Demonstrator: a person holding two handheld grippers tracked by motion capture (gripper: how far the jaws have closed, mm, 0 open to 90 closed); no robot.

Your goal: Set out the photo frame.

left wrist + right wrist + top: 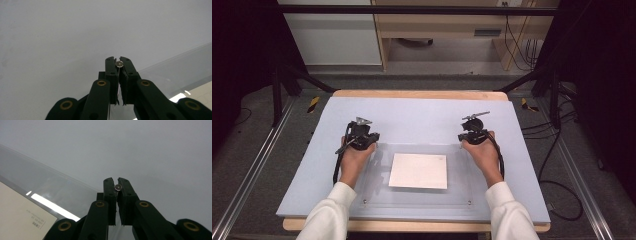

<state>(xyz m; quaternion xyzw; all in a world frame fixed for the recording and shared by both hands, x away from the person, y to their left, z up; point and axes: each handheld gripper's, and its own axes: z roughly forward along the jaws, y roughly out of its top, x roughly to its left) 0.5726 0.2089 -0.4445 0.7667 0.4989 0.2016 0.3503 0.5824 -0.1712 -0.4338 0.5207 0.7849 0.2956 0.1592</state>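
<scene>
A white sheet of paper (418, 170) lies on a clear plastic plate (412, 150) in the middle of a pale blue mat (422, 112). My left gripper (361, 131) hovers at the plate's far left corner, my right gripper (473, 131) at its far right corner. Both point down at the mat. In the left gripper view the jaws (117, 59) stand shut, with a small round silver piece (119, 64) in the seam at the tips. The right gripper's jaws (115, 179) are shut the same way around a like silver piece (118, 187). I cannot tell whether these pieces are held or belong to the jaws.
The plate's edge (180, 65) and the paper's corner (203, 92) show to the right of the left jaws. Plate (37, 180) and printed paper (20, 215) lie left of the right jaws. The wooden table edge (417, 94), black frame posts, cables and floor surround the mat.
</scene>
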